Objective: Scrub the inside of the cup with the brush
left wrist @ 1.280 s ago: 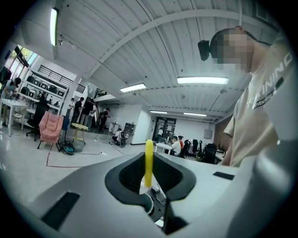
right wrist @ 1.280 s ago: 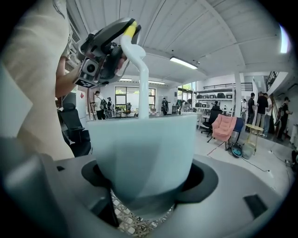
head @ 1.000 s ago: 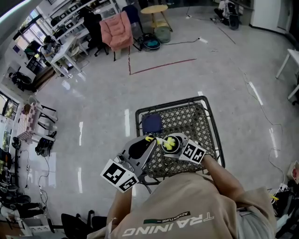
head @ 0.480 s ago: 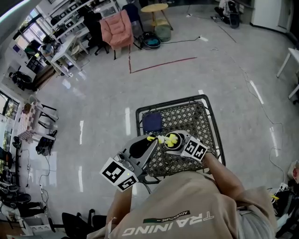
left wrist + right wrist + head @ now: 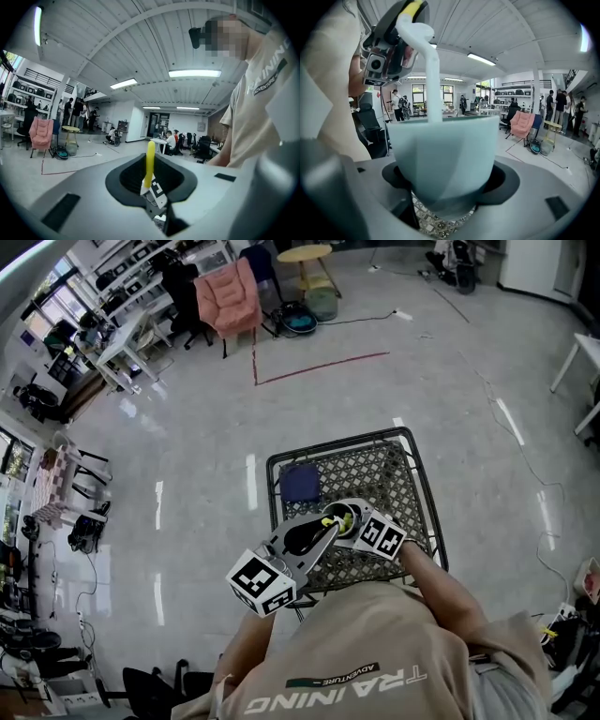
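right gripper point(image 5: 347, 524) clamped on the cup point(image 5: 445, 154), left gripper point(image 5: 319, 532) gripping the brush point(image 5: 431, 61): best to steady the cup and circle the brush round its inner wall.

brush point(image 5: 431, 75) head: sunk below the cup point(image 5: 443, 154) rim in right gripper view, and the opaque wall covers it, so bristle contact can't be read. Head view doesn't help, the cup mouth is too small there (only a yellow-green fleck shows). right gripper point(image 5: 444, 190) jaw tips sit behind the cup body. In left gripper view the left gripper point(image 5: 149, 173) housing blocks the brush's working end. table point(image 5: 413, 486) near edge is behind both grippers and the person's torso point(image 5: 375, 652). dark blue item point(image 5: 301, 483) on the table: too small to identify.
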Available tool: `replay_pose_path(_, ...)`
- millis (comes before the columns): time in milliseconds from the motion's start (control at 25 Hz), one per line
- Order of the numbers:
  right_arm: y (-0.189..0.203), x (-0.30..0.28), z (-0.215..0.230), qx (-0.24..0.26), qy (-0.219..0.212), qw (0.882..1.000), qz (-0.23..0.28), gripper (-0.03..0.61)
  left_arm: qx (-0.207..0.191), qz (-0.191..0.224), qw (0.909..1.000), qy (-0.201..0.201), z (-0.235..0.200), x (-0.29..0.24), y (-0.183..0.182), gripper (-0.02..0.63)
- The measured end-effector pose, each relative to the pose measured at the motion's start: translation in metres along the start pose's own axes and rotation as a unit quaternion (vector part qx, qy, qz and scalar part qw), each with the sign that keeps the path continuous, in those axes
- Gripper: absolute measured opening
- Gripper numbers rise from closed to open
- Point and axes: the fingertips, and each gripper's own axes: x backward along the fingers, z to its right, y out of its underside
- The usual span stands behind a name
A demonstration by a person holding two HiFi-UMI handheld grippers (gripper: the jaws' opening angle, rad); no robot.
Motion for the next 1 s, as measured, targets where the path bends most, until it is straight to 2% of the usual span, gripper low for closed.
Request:
replay_pose_path(120, -0.003, 0.003, 0.005, 0.002, 0.006, 1.000, 0.004, 0.399, -0.009, -0.016, 0.9996, 0.024, 0.013, 0.001, 0.000, 0.058)
replay_pose_path(240, -0.003, 0.004, 0.010, -0.006, 0.007, 1.000, 0.006, 0.399, -0.019, -0.018, 0.9994, 0.022, 0.018, 0.006, -0.004, 0.060)
replay_pose_path(640, 0.007, 0.009, 0.006, -0.022, 0.004, 1.000, 0.011, 0.399, -0.042, 0.045, 0.9980, -0.013, 0.016, 0.037, -0.060, 0.058)
replay_pose_path(800, -0.001, 0.007, 0.006, -0.008, 0.000, 1.000, 0.014, 0.399, -0.025, 0.050, 0.9979, -0.033, -0.003, 0.040, -0.053, 0.058)
replay_pose_path(1000, -0.012, 0.008, -0.001, 0.008, -0.003, 1.000, 0.017, 0.399, -0.015, 0.038, 0.9988, -0.026, -0.006, 0.030, -0.026, 0.058)
